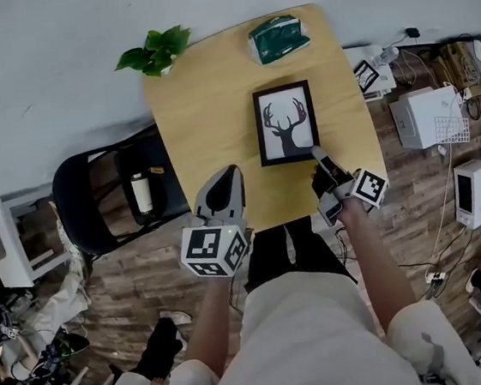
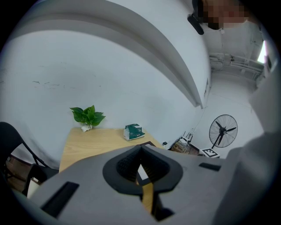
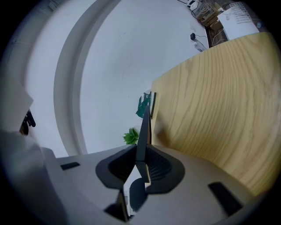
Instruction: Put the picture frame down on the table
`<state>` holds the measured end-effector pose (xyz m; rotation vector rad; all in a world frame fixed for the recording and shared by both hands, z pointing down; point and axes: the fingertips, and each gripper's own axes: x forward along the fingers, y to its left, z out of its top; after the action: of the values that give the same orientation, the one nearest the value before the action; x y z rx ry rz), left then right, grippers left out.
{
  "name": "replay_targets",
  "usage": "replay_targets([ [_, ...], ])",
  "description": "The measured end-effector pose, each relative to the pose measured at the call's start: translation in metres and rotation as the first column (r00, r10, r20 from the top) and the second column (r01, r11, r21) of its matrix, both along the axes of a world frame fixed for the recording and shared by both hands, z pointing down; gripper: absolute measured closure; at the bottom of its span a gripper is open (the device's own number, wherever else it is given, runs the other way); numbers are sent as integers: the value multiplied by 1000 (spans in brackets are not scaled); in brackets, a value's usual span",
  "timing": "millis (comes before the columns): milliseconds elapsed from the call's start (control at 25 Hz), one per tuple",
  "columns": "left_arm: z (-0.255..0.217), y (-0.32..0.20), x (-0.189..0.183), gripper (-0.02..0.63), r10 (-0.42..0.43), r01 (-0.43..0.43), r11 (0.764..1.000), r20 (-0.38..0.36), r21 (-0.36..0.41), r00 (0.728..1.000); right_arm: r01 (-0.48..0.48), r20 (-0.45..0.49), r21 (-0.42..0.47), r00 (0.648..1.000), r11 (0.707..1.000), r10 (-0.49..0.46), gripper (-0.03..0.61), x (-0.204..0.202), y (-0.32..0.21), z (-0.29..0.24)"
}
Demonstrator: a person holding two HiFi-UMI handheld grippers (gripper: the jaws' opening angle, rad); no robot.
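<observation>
The picture frame [image 1: 285,123], black-edged with a deer-head silhouette, lies face up over the middle of the wooden table [image 1: 207,122]. My right gripper [image 1: 316,153] is shut on its near right corner. In the right gripper view the frame [image 3: 144,123] shows edge-on between the jaws, close to the tabletop [image 3: 219,105] with a shadow beside it; I cannot tell whether it touches. My left gripper [image 1: 231,173] hovers over the table's near edge, left of the frame, shut with nothing in it. The left gripper view has its tips [image 2: 140,148] meeting.
A small green plant [image 1: 155,52] and a green tissue pack [image 1: 278,38] stand at the table's far side. A black chair [image 1: 111,193] is left of the table. White boxes [image 1: 429,118] and cables lie on the floor to the right. A fan [image 2: 223,130] stands beyond.
</observation>
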<state>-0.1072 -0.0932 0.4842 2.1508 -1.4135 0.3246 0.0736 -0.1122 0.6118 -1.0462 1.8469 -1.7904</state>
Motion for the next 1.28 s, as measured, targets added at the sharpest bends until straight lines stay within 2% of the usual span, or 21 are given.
replay_targets([
  [880,12,-12,-4,607,11,-11,1000,-1,-19,1000,34,-96,22,995,999,-32,511,-4,-9,16],
  [1280,15,-15,0,608,24,-24,999,0,-23,1000,51,-197,44,980,998,-41,511,-5,-10,23],
])
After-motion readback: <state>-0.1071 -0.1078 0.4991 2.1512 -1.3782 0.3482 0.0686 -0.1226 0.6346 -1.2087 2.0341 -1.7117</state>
